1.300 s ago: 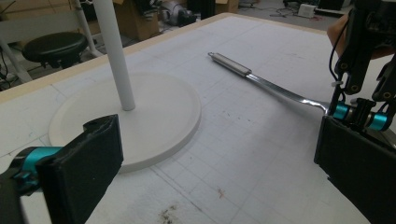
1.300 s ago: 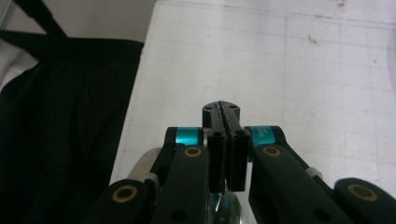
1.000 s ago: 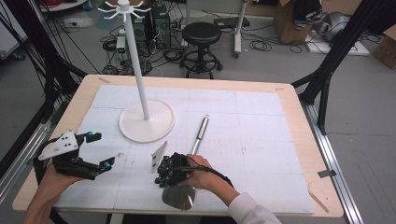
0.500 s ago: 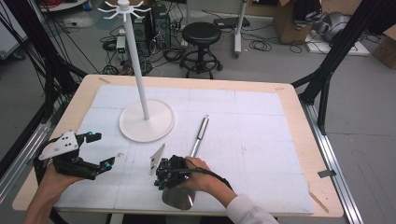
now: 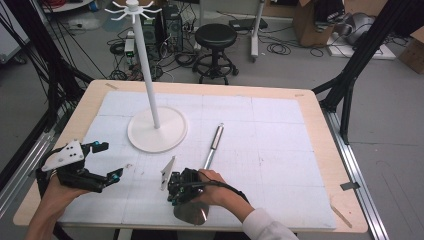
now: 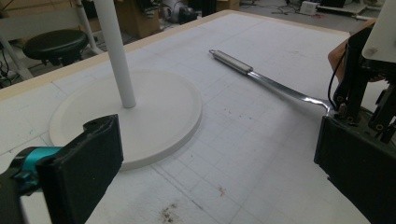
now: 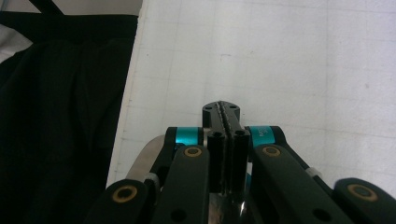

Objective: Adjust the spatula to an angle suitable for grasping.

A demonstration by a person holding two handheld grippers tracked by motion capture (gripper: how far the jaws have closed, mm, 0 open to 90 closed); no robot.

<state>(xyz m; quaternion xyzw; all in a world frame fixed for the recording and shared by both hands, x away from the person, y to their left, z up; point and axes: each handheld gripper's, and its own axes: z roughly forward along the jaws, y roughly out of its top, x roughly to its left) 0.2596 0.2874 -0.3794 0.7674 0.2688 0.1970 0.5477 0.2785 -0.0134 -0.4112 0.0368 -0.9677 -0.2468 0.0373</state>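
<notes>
We see a long metal spoon lying on the bench. Its round shiny end is at the near edge, close to the person. Its grey handle points away from the person and a bit to the right. The handle tip lies near the round foot of the white stand, but it does not touch it.

The right gripper sits right at the spoon, where the thin neck meets the round end. In the right gripper view its jaws are pressed together, with a thin bit of shiny metal between them. So we think it is pinching the spoon there.

The left gripper is off to the left, well apart from the spoon. Its jaws stand wide open with nothing in them. In the left gripper view the stand's foot is near, just past its jaws.

The left gripper view shows a small ring at the far tip of the handle. The stand has little hooks way up at the top. We think the spoon is meant to hang there. The stand lies ahead and to the left of the right gripper. The ring end is the end far from that gripper, so the spoon has to tip up for the ring to reach a hook.
</notes>
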